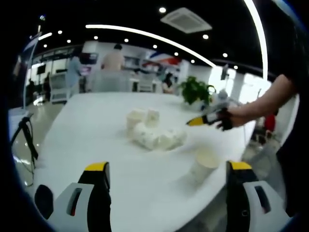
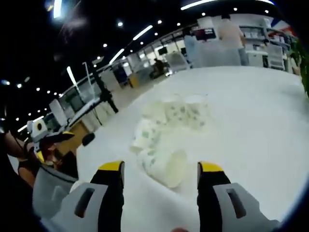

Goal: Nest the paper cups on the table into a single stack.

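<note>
A wide white tabletop (image 1: pixel 96 125) stretches across a large open-plan hall under a dark ceiling (image 1: pixel 120 12) studded with round downlights and crossed by long curved light strips (image 1: pixel 154 37). A square ceiling vent (image 1: pixel 186 19) sits overhead. Beyond the tabletop's far edge, people (image 1: pixel 113 60) stand among white shelving and counters (image 1: pixel 58 87), while a leafy potted plant (image 1: pixel 195 90) rises at the far right corner. Bright windows (image 1: pixel 253 87) glow on the right. In the right gripper view, the pale glossy floor (image 2: pixel 128 94) runs past a dark tripod stand (image 2: pixel 102 89) toward glass-fronted partitions (image 2: pixel 79 99).
</note>
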A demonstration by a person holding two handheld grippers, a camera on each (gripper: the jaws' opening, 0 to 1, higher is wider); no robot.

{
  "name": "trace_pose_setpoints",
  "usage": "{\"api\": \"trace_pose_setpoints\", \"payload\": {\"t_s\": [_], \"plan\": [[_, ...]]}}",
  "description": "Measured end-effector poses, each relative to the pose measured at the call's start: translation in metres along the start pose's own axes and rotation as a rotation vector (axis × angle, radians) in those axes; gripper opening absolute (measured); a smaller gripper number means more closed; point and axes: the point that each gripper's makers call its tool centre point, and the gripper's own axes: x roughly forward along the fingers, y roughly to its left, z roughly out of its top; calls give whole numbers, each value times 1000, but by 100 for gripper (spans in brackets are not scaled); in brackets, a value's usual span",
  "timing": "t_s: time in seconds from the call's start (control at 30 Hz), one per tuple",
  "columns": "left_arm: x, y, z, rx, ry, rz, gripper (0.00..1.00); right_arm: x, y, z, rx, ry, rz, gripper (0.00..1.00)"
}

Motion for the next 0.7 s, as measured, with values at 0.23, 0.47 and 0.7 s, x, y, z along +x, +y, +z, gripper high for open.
{"api": "trace_pose_setpoints", "payload": {"t_s": [0.23,0.47,0.7], "plan": [[-2,2,1,-4,-6,6,100,11,2,-4,0,17,11,46],[-3,2,0,-9,-2,8,100,16,1,-7,37,17,11,43],[-4,6,0,-9,2,14,100,18,0,-8,46,18,20,38]]}}
